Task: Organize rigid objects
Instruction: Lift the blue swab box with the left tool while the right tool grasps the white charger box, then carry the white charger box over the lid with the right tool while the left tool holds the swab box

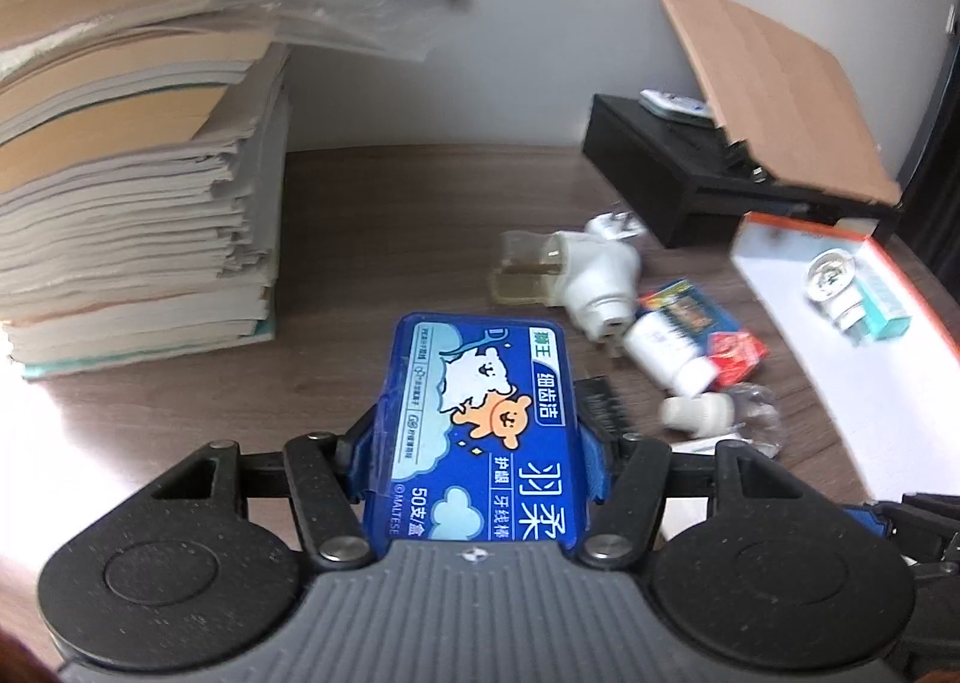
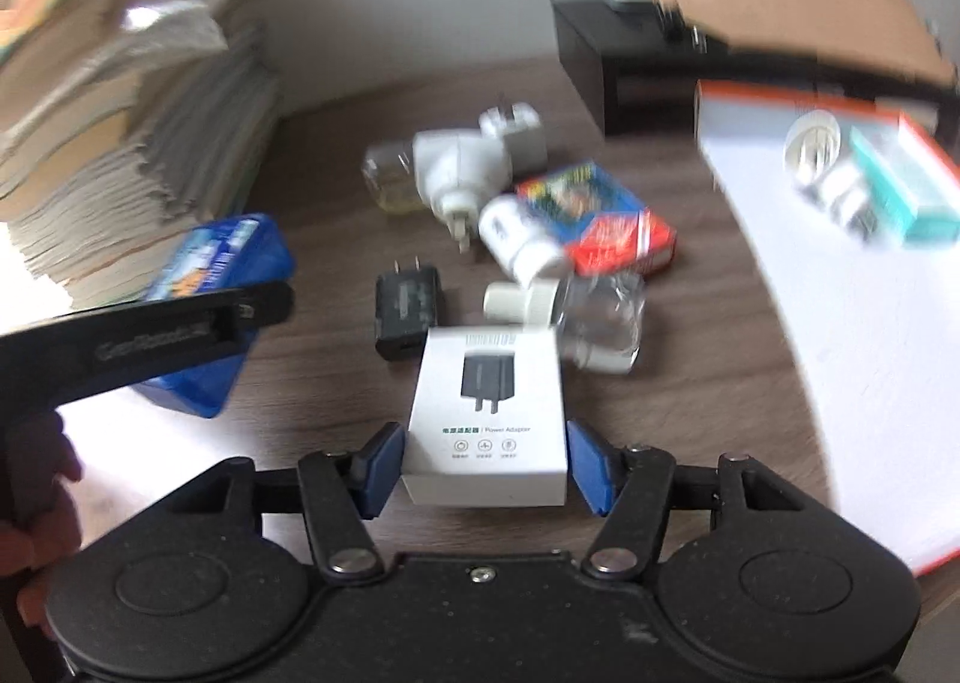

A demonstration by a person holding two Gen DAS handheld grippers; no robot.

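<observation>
My left gripper (image 1: 477,452) is shut on a blue dental floss box (image 1: 474,431), held above the wooden desk; the box also shows at the left of the right wrist view (image 2: 216,287). My right gripper (image 2: 486,467) is open, its blue pads on either side of a white power adapter box (image 2: 489,419) with small gaps. Beyond it lie a black charger (image 2: 407,314), a white plug-in device with a bottle (image 2: 456,173), a white bottle (image 2: 519,239), a blue-and-red card box (image 2: 594,215) and a clear bottle (image 2: 582,317).
A tall stack of books (image 1: 132,155) stands at the left. A white tray with an orange rim (image 2: 810,275) at the right holds a small bottle (image 2: 822,161) and a teal box (image 2: 906,191). A black stand (image 1: 708,167) sits behind, under a brown board (image 1: 774,83).
</observation>
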